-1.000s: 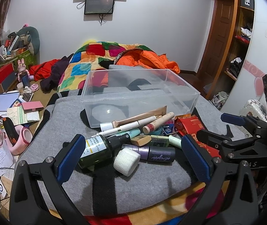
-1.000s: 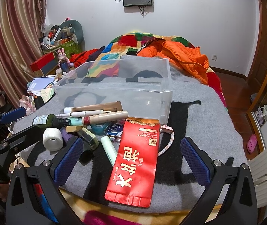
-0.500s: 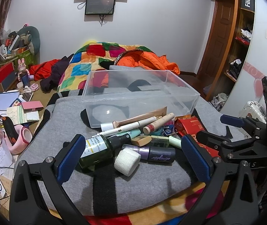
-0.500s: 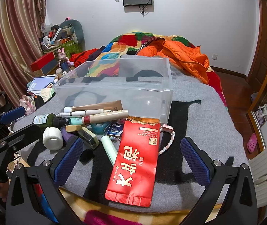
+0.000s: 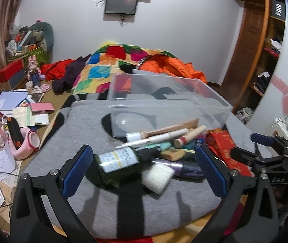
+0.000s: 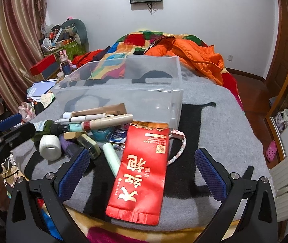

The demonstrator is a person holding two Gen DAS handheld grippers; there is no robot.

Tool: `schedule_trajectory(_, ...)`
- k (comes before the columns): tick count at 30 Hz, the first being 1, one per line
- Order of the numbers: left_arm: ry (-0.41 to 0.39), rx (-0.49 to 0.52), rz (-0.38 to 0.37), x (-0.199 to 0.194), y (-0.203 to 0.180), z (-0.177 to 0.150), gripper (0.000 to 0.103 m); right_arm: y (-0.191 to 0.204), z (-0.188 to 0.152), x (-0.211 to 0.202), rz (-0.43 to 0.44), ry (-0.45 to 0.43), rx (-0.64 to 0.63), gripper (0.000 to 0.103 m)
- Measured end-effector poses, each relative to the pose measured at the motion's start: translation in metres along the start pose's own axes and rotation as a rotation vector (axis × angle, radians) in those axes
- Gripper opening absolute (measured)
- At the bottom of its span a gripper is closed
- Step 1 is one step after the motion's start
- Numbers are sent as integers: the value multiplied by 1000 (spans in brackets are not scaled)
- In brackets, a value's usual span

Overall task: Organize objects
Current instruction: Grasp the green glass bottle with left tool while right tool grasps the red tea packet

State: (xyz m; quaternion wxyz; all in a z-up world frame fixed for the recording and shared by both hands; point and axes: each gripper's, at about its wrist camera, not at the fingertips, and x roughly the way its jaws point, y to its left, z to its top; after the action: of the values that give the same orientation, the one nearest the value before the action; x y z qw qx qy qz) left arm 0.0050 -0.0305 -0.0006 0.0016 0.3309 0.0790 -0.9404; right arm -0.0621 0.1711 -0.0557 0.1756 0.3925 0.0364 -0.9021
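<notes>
On the bed, a grey blanket (image 6: 214, 125) carries a clear bin (image 6: 136, 89) that holds nothing, with a heap of small things lying just in front of it. The left gripper (image 5: 144, 168) hangs low over the heap, jaws wide apart, with a green bottle (image 5: 119, 162), a white roll (image 5: 160, 178) and a purple tube (image 5: 186, 169) between its fingers, none gripped. The right gripper (image 6: 142, 173) also has its jaws spread, and a red pouch (image 6: 142, 170) lies flat between them, beside a mint tube (image 6: 111, 159) and a braided cord (image 6: 179, 148). Long cream tubes (image 6: 107, 120) rest across the heap against the bin's front wall.
</notes>
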Motion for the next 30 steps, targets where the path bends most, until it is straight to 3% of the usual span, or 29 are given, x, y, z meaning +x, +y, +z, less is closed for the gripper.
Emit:
schedule_trajectory(4,9,-3,35,7,12,2,88,-7,0,4,-14,8,18,103)
schedule_trajectory(13,102,-83,23,39,36,-10,86,-12,-3,19,-8,42,43,99)
schedule_trajectory(20,114,-129,-38,46,41,-14,71,-12,-2,30,-4,50,58,83)
schedule_trajectory(25,100,-121,-44,44,39,-15,64,-8,1,40,0,67,53,64)
schedule_trajectory(27,98,-114,-39,42,38,-16,64,-8,0,45,-1,76,55,52)
schedule_trajectory(30,96,-114,-29,39,38,-16,64,-10,-2,44,2,67,66,52)
